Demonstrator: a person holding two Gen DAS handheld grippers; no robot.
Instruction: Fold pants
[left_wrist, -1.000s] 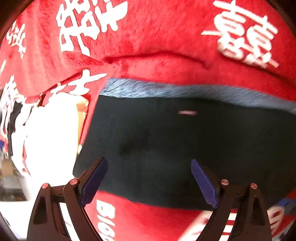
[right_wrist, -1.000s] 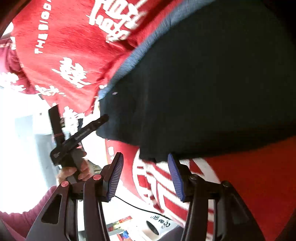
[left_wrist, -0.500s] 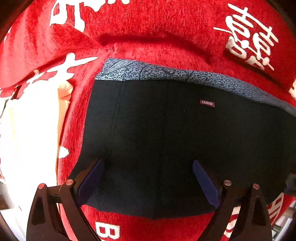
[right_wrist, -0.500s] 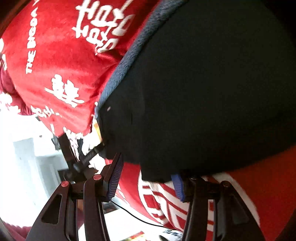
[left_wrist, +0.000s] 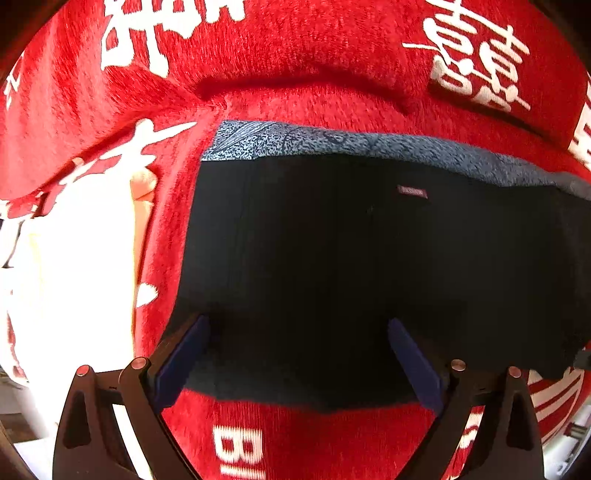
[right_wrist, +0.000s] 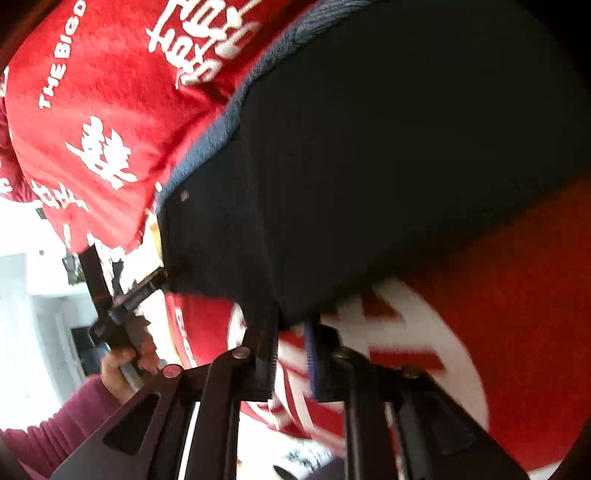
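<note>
Jaws, left gripper (left_wrist: 297, 354): spread wide, both blue pads low over the dark cloth, nothing between them.
Jaws, right gripper (right_wrist: 291, 354): drawn close together at the near hem of the garment; a corner of dark cloth hangs into the narrow gap, but whether the pads actually pinch it cannot be told.

Pants (left_wrist: 369, 266): black, lying flat on a red blanket (left_wrist: 295, 74). Folded into a broad band. Waistband (left_wrist: 369, 144): speckled grey-blue, running along the far edge of the garment, on the side away from the left gripper. Small reddish label (left_wrist: 412, 192): sewn just below the waistband. Near hem lies between the left pads and reaches toward the blanket's near edge.

Red blanket: plush, printed with white characters and Latin lettering; covers the whole supporting surface. A fold or ridge crosses it beyond the waistband.

Right view: pants (right_wrist: 388, 147) fill the upper right; the waistband runs diagonally along their left edge. Left gripper (right_wrist: 122, 302) seen at the garment's far corner, held by a hand (right_wrist: 125, 365) in a maroon sleeve (right_wrist: 55, 432). Bright white room beyond the blanket's left edge, detail washed out.
</note>
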